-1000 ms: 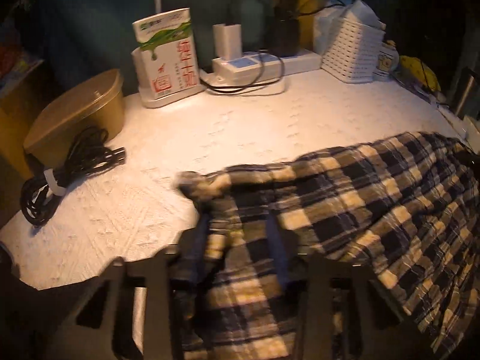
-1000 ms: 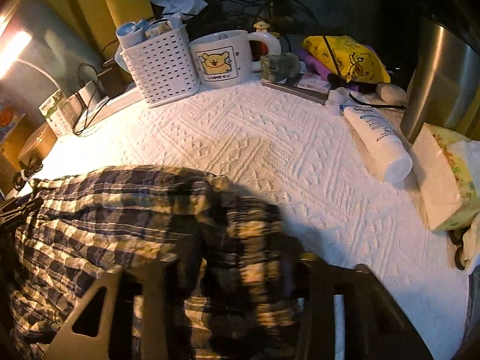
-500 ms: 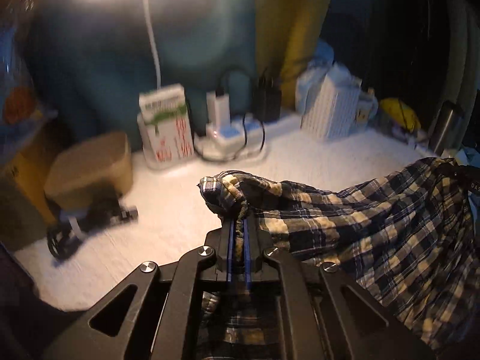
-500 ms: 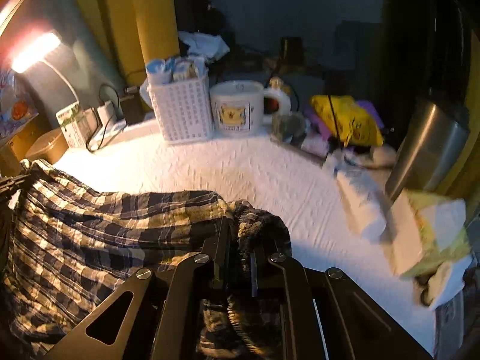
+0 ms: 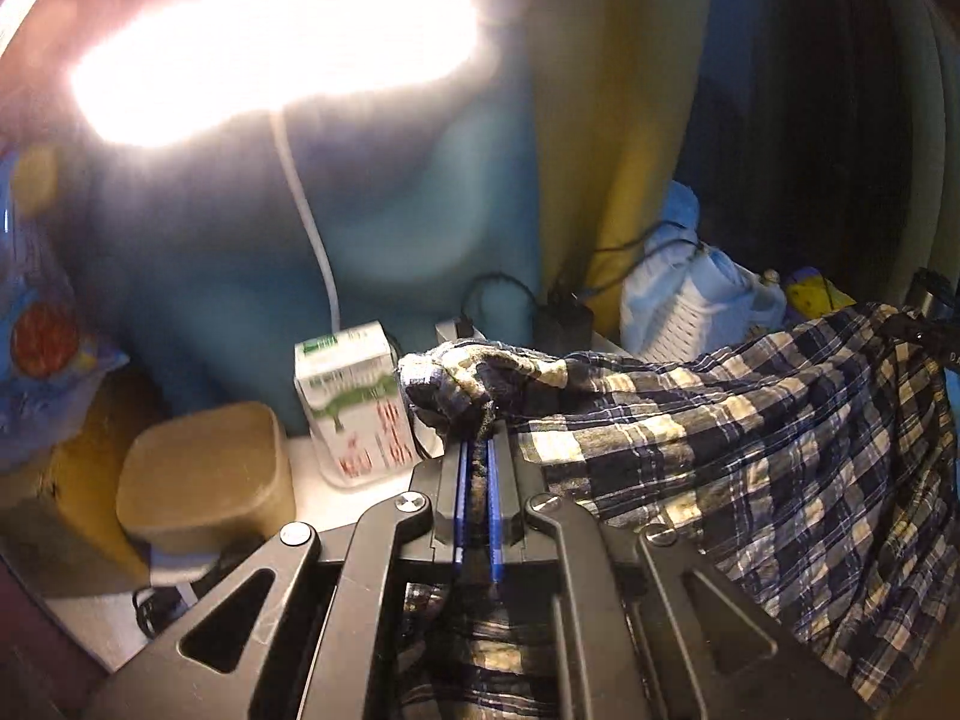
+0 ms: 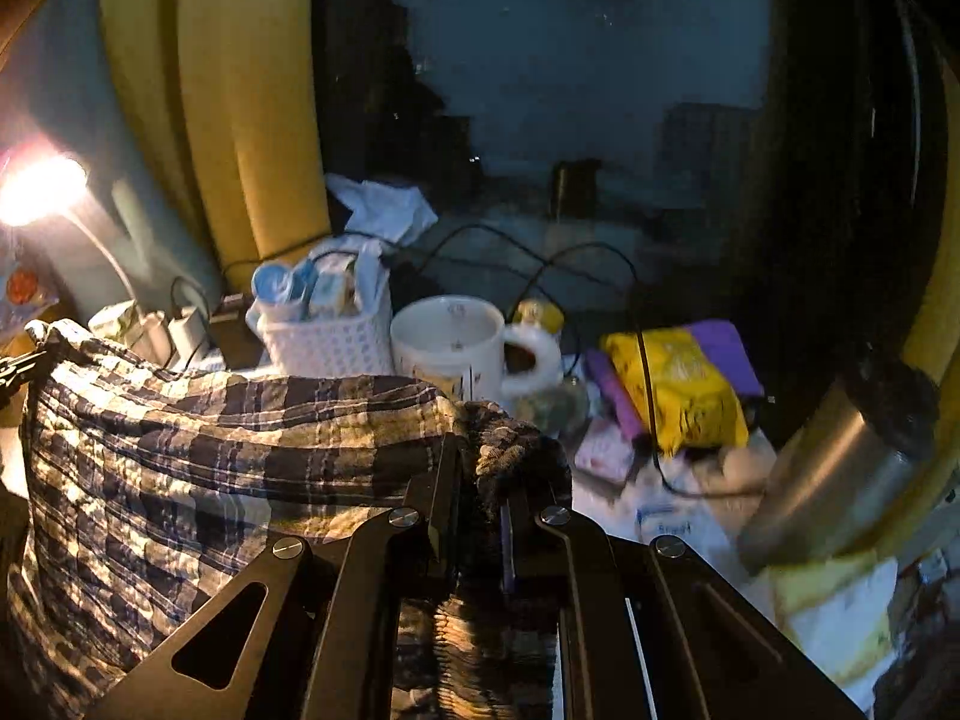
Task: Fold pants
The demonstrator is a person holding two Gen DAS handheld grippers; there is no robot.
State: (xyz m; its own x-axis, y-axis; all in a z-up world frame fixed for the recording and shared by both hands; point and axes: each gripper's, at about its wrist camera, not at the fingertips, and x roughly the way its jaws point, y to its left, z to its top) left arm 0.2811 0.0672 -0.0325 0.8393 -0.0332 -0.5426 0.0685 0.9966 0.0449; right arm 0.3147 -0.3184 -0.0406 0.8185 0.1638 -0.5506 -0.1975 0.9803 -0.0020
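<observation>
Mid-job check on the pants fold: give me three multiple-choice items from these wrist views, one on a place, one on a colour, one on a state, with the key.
1. Where does the white mug stand?
A. Right of the white slotted basket
B. On the tan lidded box
C. Inside the basket

2. What colour is the pants fabric?
A. Plain red
B. Dark blue and cream plaid
C. Solid green

3. How is the left tool set?
A. Wide open above the cloth
B. Shut on nothing
C. Shut on a bunched edge of the pants

Key: 1 A, in the right wrist view the mug sits just right of the basket. 2 B, the checks show in both views. 3 C, the blue pads pinch cloth between them; the right tool grips the other end likewise.
</observation>
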